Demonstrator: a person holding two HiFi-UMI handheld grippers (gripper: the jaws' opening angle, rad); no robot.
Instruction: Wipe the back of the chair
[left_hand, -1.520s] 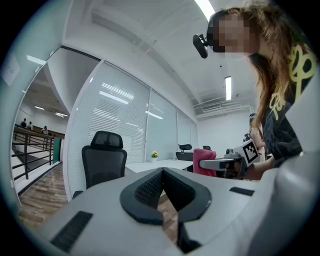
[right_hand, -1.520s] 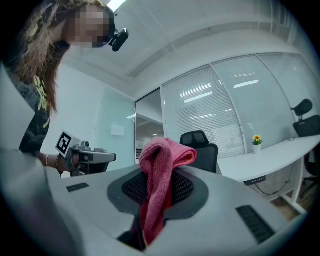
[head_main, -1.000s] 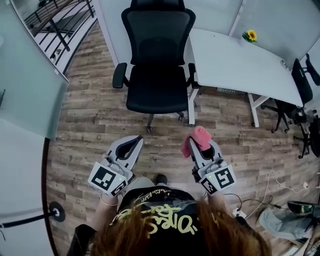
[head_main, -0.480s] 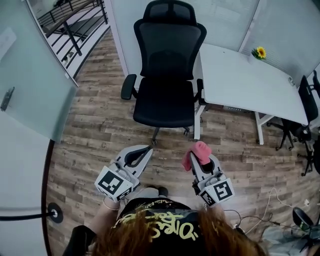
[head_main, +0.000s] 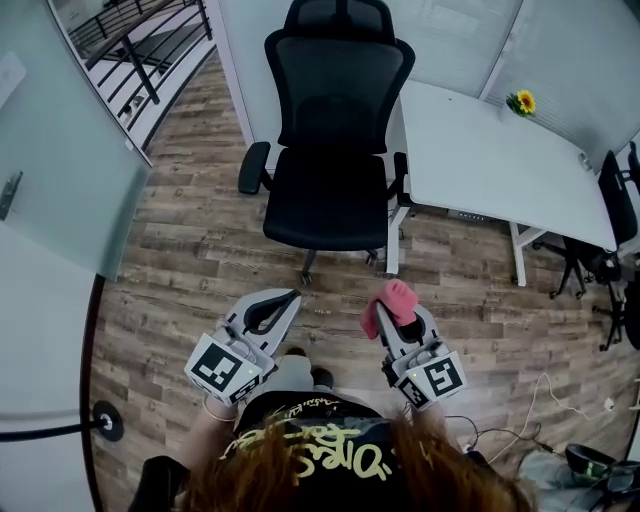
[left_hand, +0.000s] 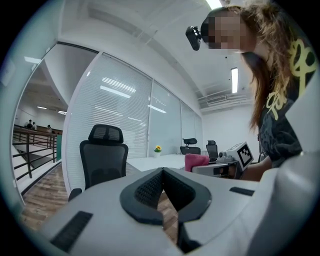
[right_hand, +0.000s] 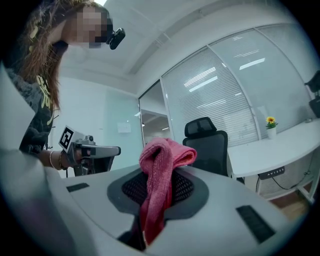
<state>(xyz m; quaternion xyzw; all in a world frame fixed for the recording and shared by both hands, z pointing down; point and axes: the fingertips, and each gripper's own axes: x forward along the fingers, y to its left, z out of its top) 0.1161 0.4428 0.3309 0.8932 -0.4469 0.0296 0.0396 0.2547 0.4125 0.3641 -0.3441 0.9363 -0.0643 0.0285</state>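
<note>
The black mesh office chair (head_main: 335, 130) stands ahead of me with its seat towards me; its backrest (head_main: 338, 90) is upright at the far side. The left gripper view shows the same chair (left_hand: 103, 160) beyond the jaws. My left gripper (head_main: 283, 298) is held low above the floor, well short of the chair, shut with nothing between its pads (left_hand: 150, 187). My right gripper (head_main: 397, 300) is level with it and shut on a folded pink cloth (head_main: 392, 298). In the right gripper view the cloth (right_hand: 160, 180) sticks up between the jaws, with the chair (right_hand: 207, 145) behind it.
A white desk (head_main: 490, 160) stands right of the chair, close against its armrest, with a small yellow flower (head_main: 521, 102) on its far corner. A glass partition (head_main: 60, 170) runs along the left. More black chairs (head_main: 615, 200) stand at the far right. Cables (head_main: 560, 380) lie on the wood floor.
The head view has swung a little, so the chair now sits further right and slightly nearer. Both grippers keep the same pose, the cloth still held in the right one.
</note>
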